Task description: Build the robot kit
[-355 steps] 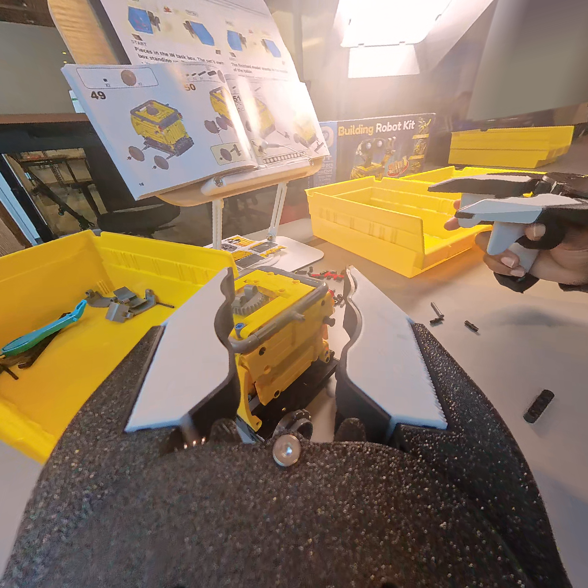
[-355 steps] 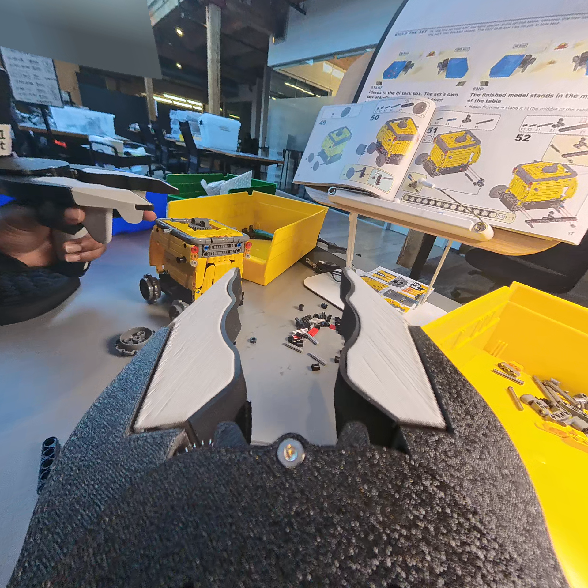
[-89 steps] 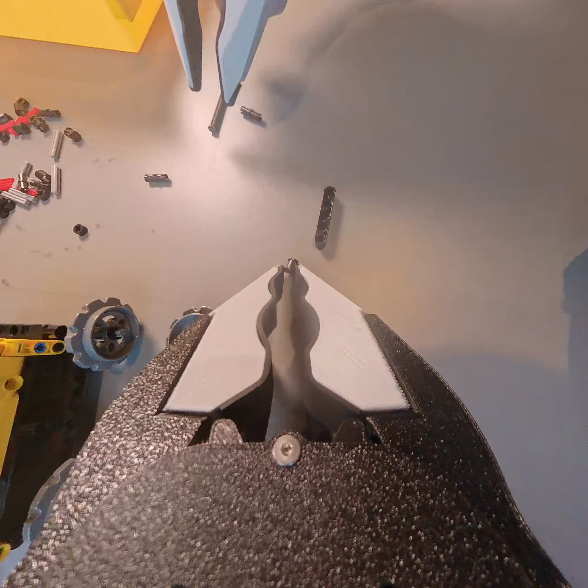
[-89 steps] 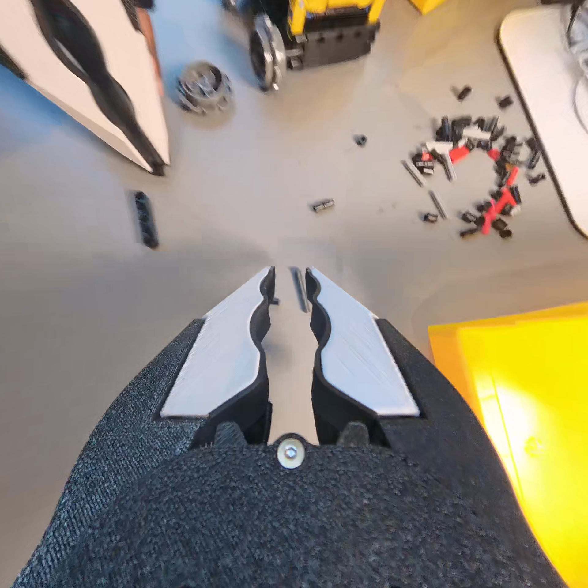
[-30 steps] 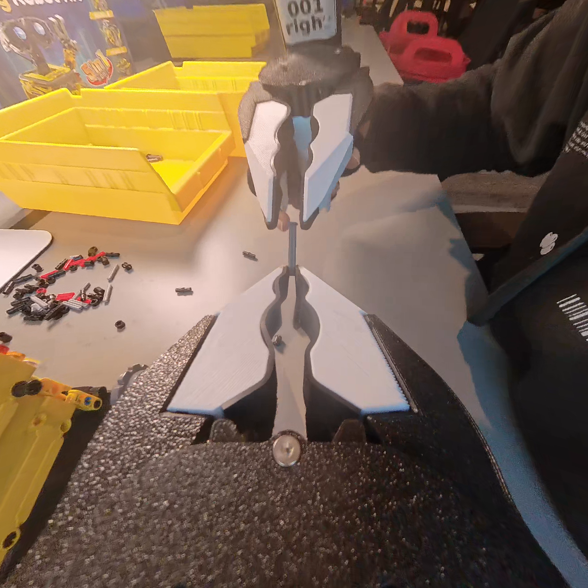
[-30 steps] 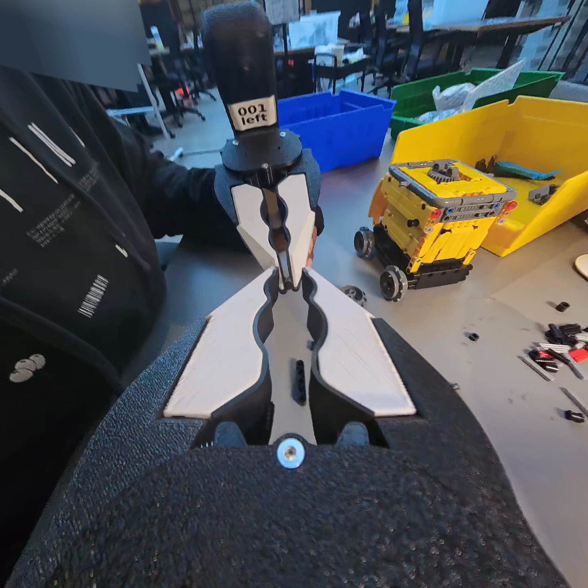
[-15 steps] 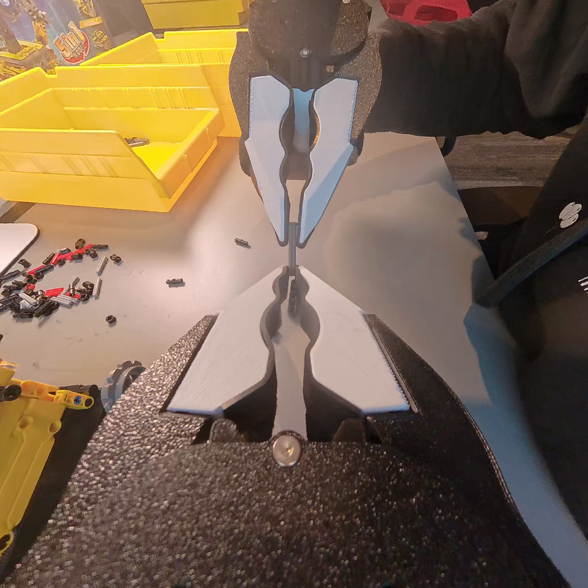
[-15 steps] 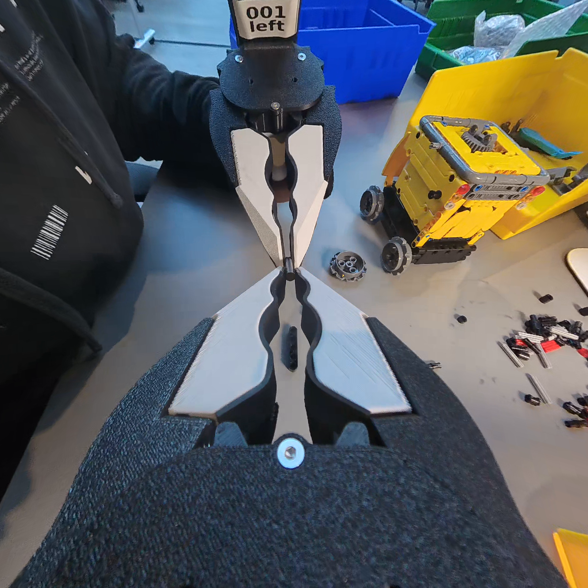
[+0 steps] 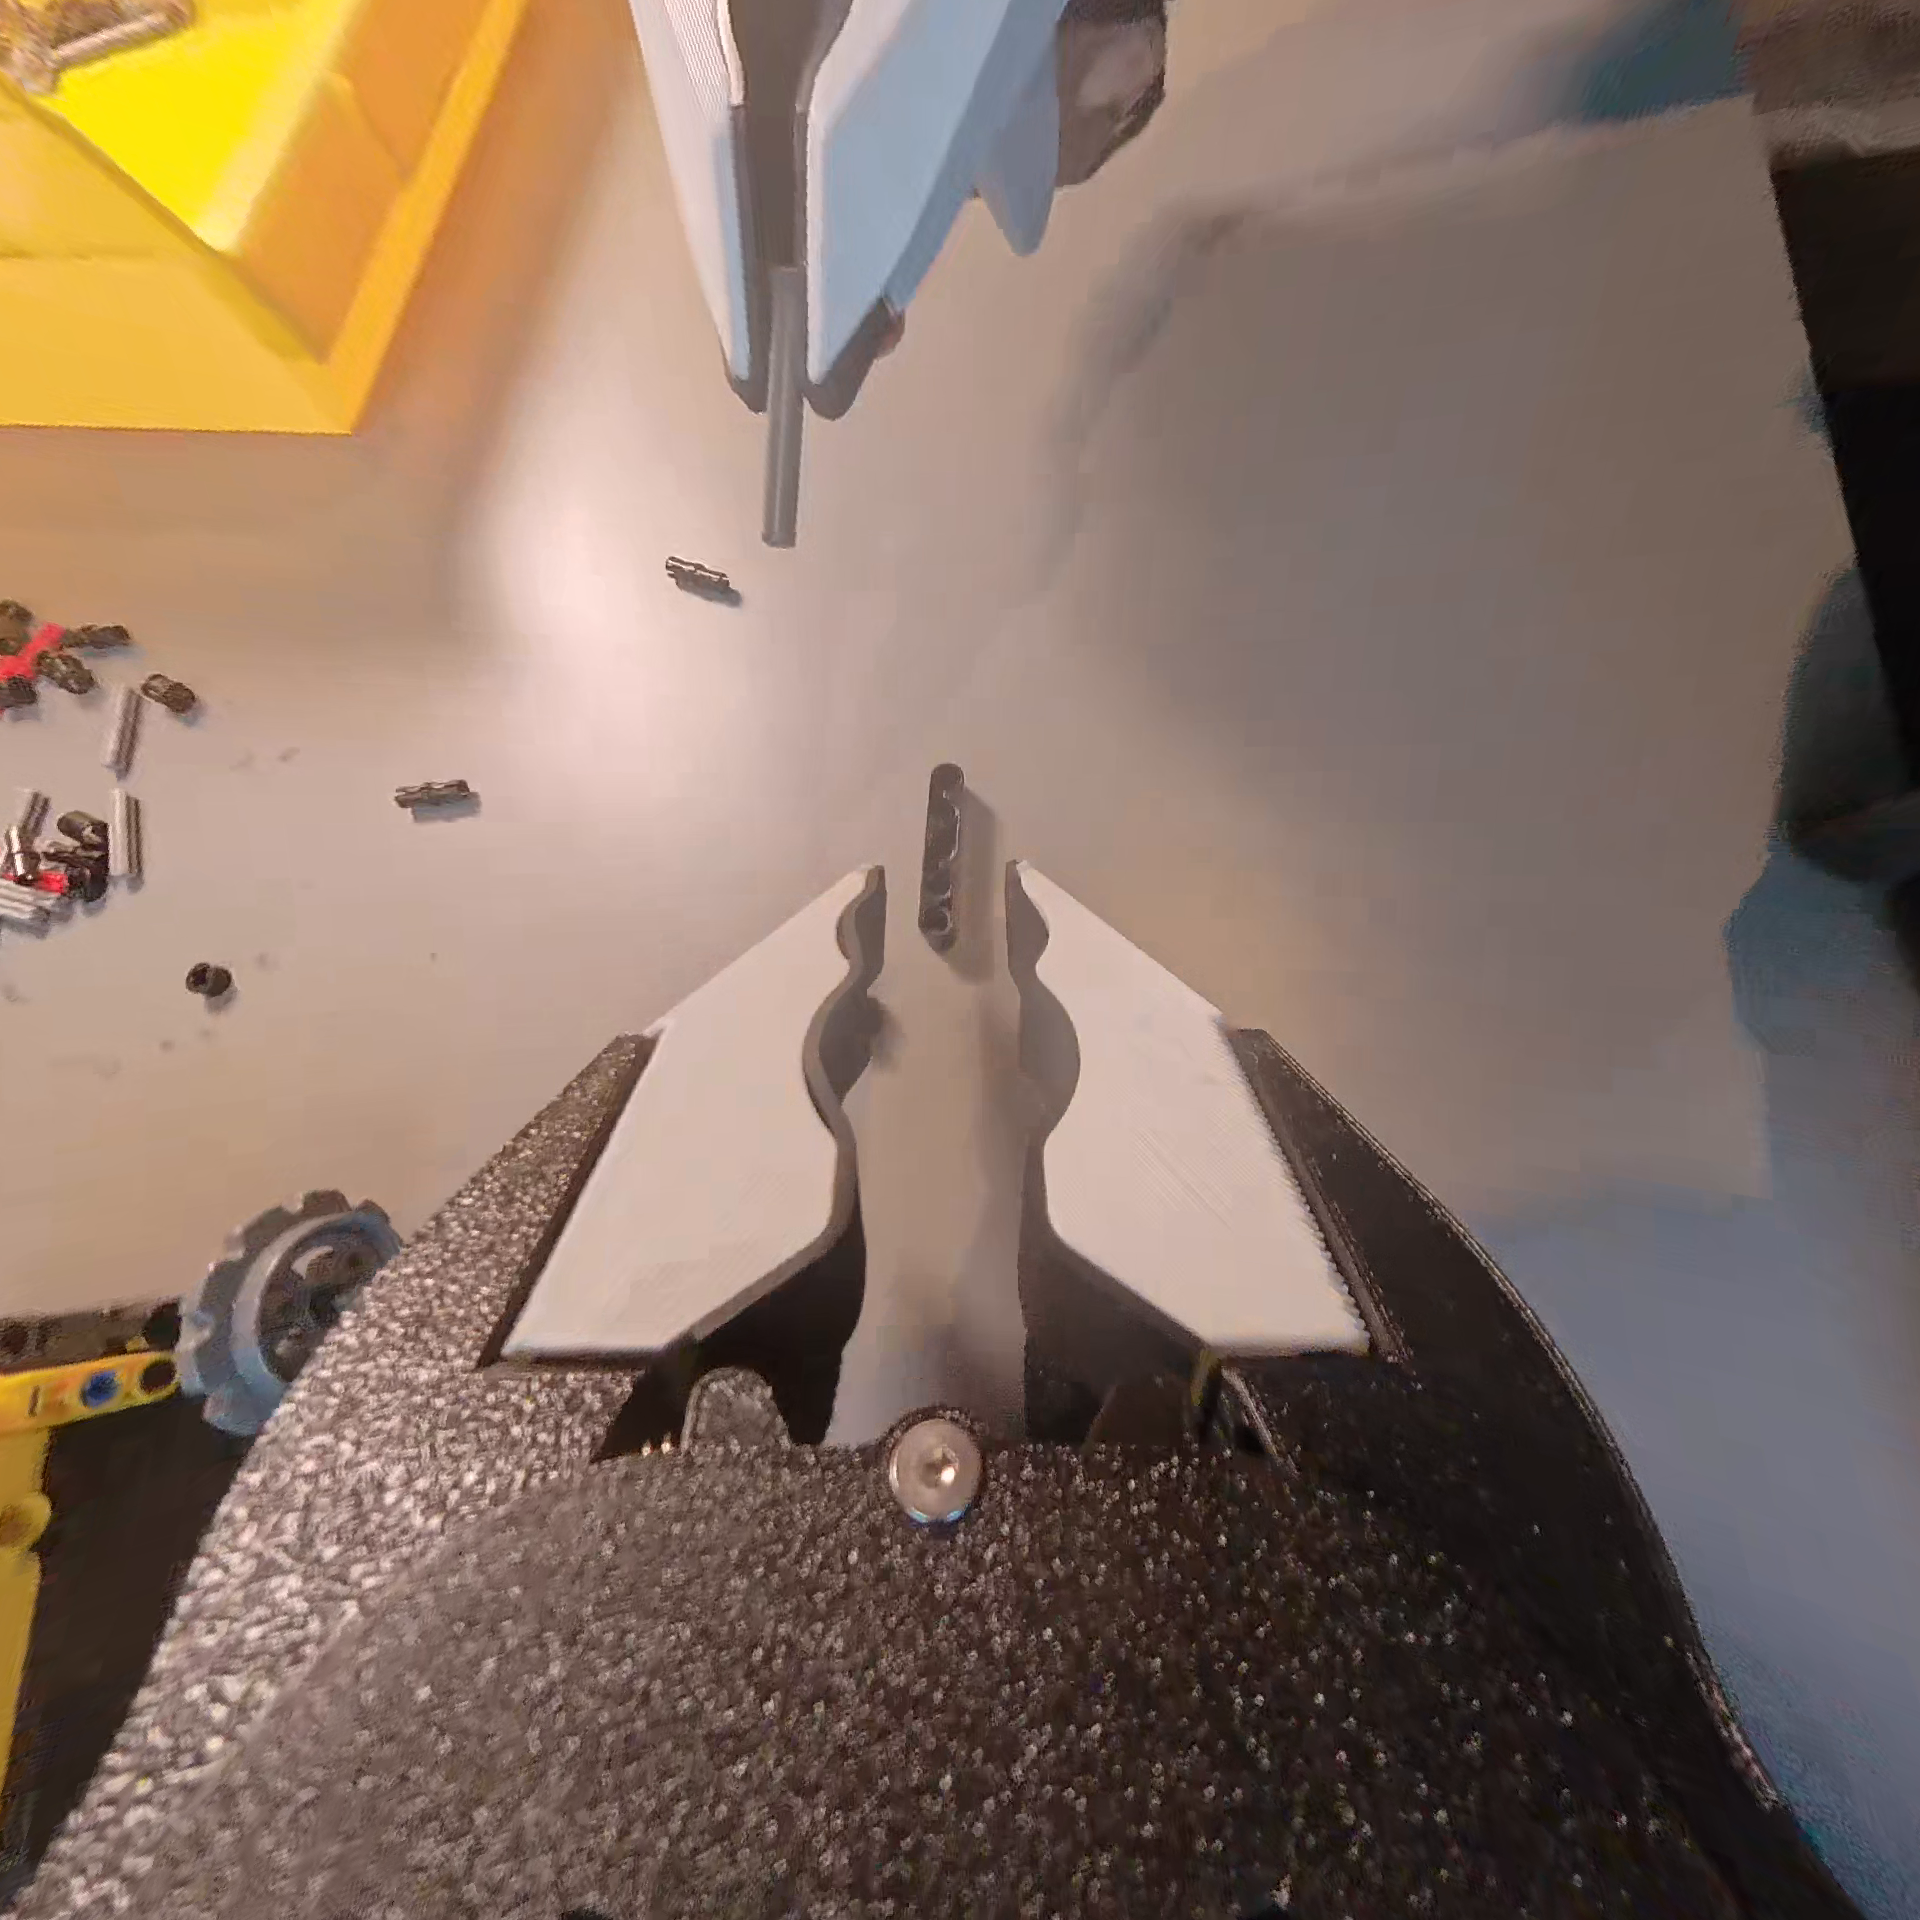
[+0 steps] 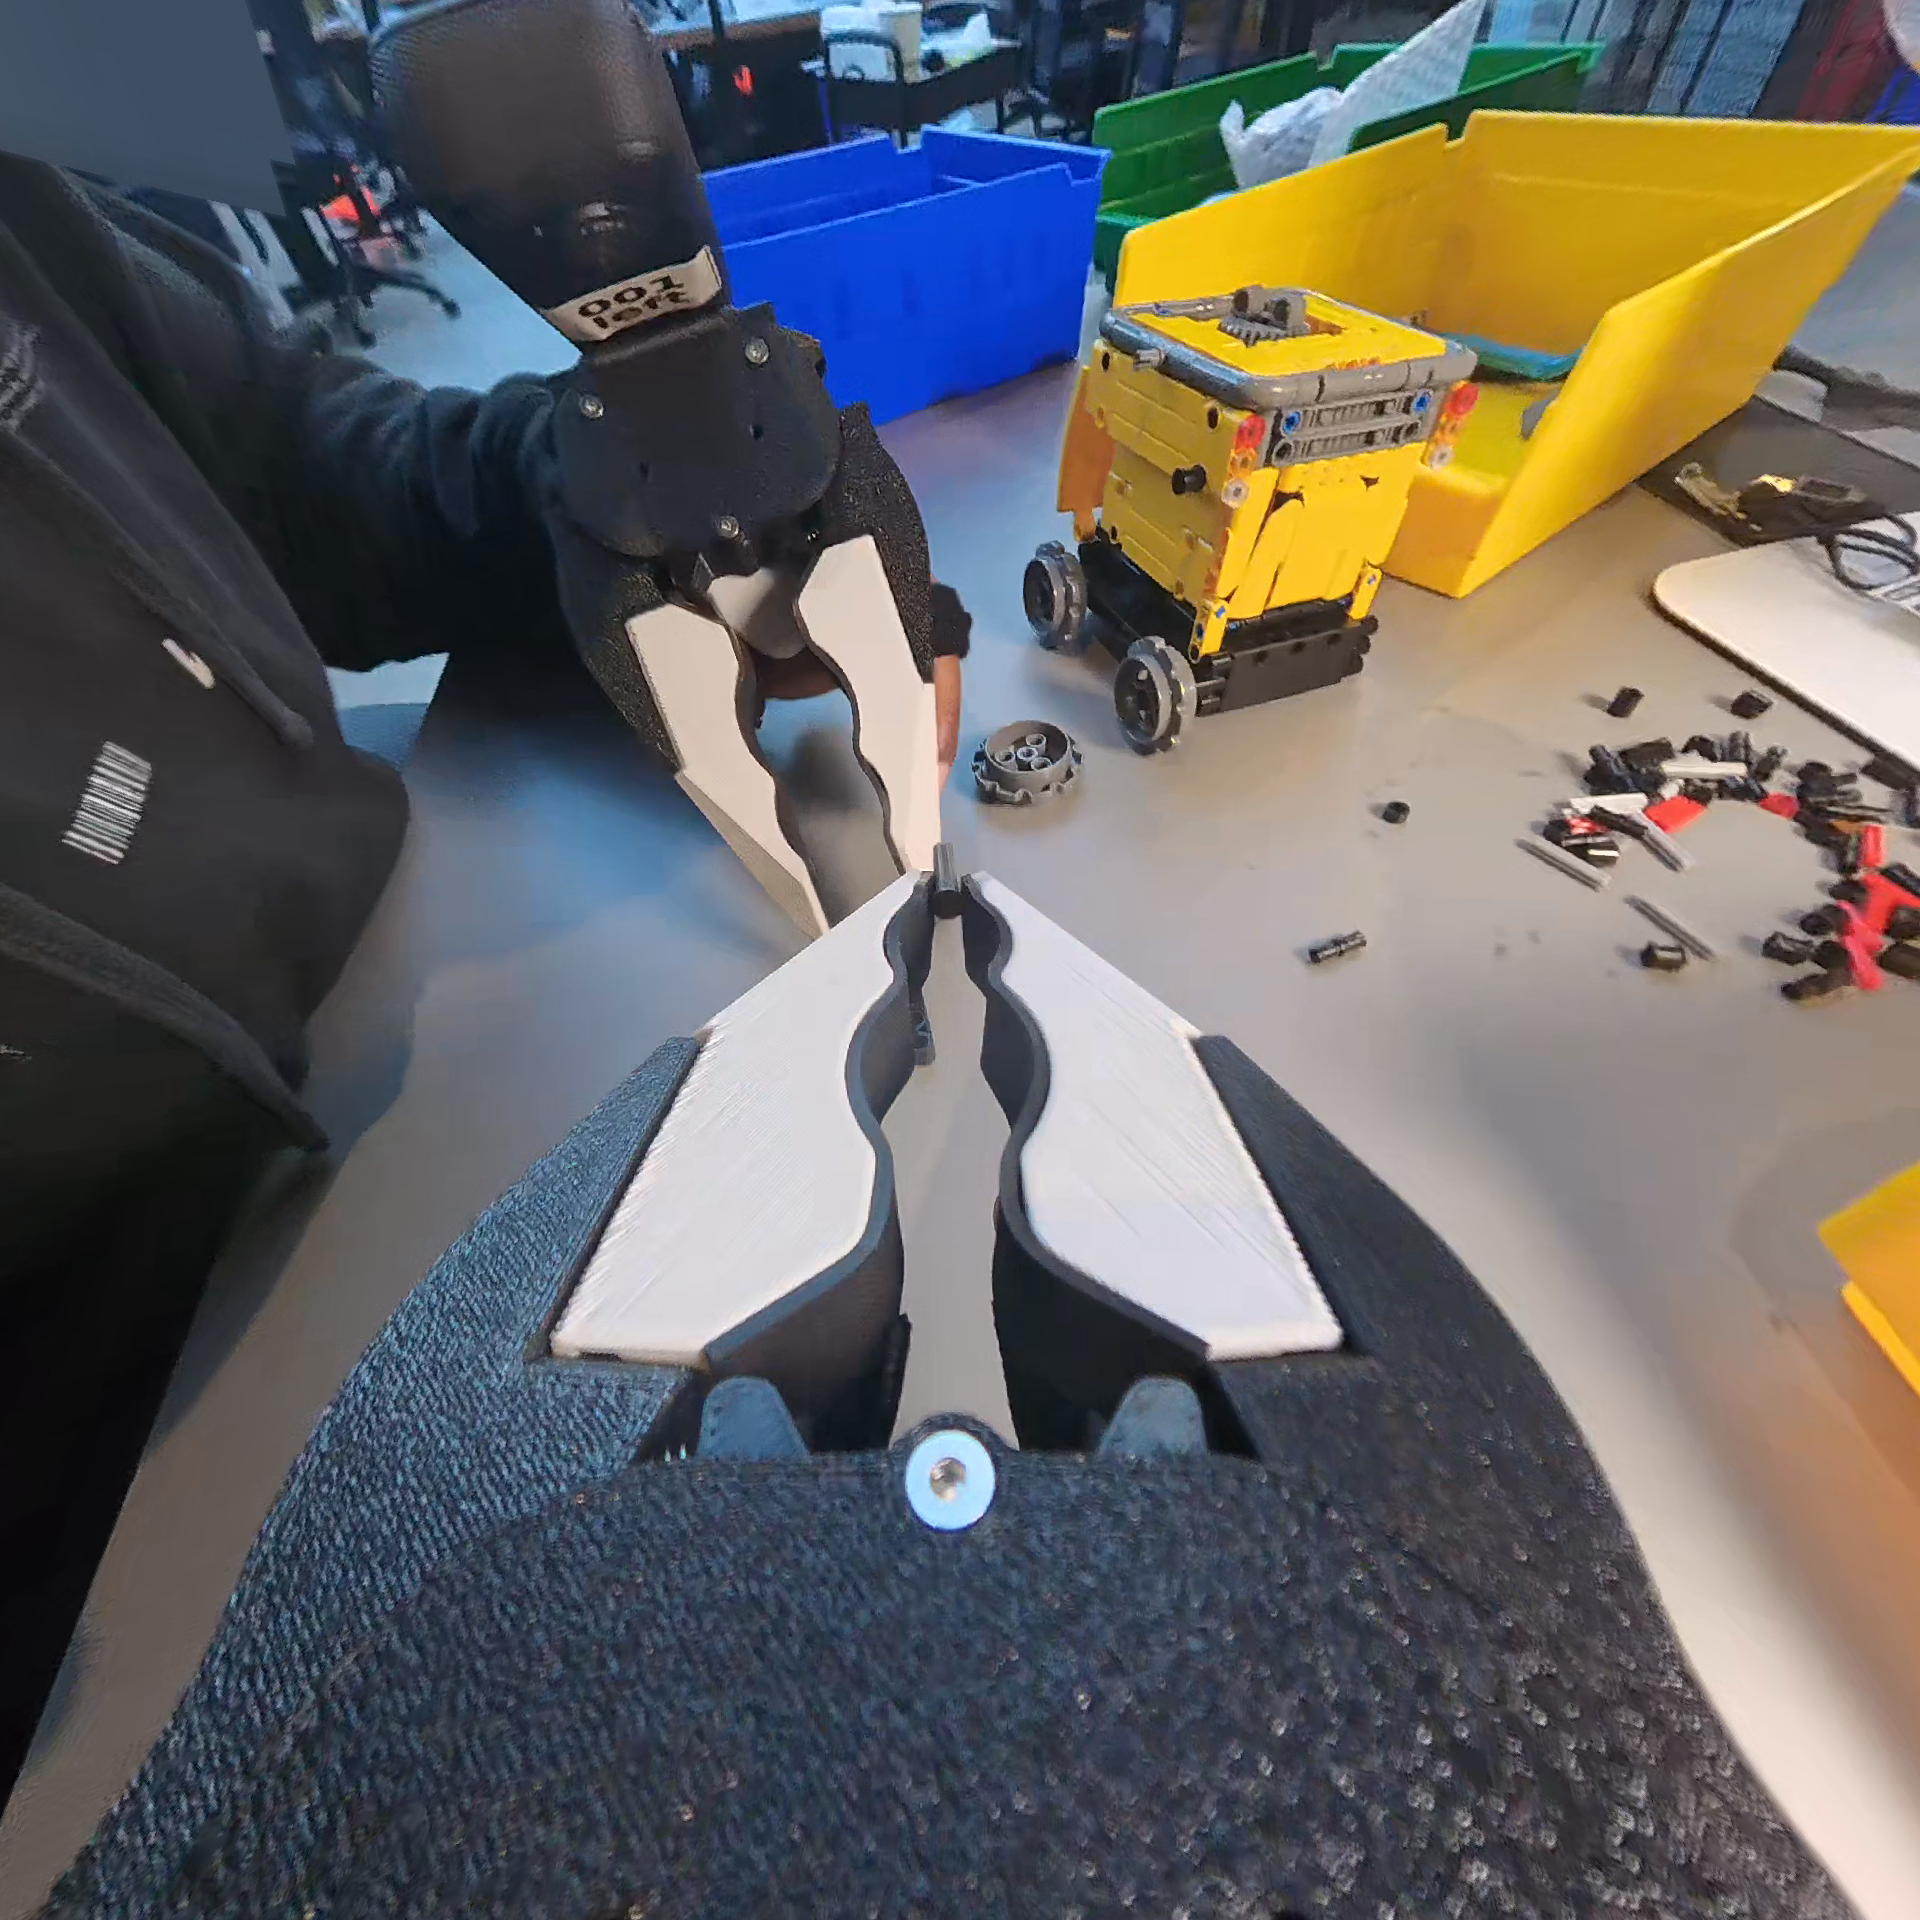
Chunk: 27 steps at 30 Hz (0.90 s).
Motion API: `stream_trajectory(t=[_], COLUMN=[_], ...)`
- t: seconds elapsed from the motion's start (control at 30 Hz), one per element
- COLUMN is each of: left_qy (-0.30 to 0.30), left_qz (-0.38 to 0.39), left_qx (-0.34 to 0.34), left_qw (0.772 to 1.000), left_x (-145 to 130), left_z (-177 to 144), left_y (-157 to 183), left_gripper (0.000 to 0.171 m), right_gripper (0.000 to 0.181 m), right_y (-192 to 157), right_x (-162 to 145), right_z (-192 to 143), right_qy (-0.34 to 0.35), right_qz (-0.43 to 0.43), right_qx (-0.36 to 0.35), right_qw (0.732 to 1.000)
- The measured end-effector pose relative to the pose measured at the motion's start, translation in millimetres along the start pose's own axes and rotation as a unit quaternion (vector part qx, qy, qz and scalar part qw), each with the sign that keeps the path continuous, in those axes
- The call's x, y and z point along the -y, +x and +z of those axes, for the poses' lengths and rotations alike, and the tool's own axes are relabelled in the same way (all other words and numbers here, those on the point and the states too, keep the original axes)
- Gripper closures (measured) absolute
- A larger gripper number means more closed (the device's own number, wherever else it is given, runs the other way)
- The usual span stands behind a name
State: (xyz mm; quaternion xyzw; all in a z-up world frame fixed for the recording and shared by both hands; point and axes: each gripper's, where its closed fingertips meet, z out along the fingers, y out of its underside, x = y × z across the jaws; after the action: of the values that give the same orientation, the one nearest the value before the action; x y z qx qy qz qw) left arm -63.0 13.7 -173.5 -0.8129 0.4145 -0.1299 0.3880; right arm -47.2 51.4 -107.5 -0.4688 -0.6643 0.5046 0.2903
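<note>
The right tongs [image 10: 943, 883] are closed on a thin dark grey plastic axle rod [image 9: 781, 405], which pokes out past their tips; in the left wrist view these tongs [image 9: 795, 364] hang above the grey desk [image 9: 1351, 623] with the rod pointing down. The left tongs [image 9: 943, 878] stand narrowly parted and hold nothing; between their tips, on the desk, lies a short black plastic beam with holes [image 9: 943, 857]. In the right wrist view the left tongs [image 10: 868, 883] sit just ahead of the right tongs' tips, to the left, one fingertip [image 10: 920, 831] close beside the rod's end. Ahead and to the right of the right tongs stands a yellow brick-built wheeled model with a grey top frame [image 10: 1262, 499], with a loose dark grey toothed wheel [image 10: 1023, 762] on the desk between it and the tongs. Farther right lies a scatter of small black, red and grey pins [image 10: 1756, 821]. Behind the model is an open yellow plastic bin [image 10: 1662, 343].
</note>
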Motion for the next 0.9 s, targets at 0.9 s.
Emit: stream_trajectory(t=[0.9], left_qy=[-0.044], left_qz=[-0.052], left_qx=[-0.008], left_qw=[0.998], left_x=[-7.1], left_z=[20.8], left_y=[-2.0], left_gripper=[0.166], right_gripper=[0.176], right_y=[2.6], right_x=[-28.7], right_z=[16.0], right_qy=[-0.129], right_qz=[-0.047], right_qx=[-0.028], right_qw=[0.990])
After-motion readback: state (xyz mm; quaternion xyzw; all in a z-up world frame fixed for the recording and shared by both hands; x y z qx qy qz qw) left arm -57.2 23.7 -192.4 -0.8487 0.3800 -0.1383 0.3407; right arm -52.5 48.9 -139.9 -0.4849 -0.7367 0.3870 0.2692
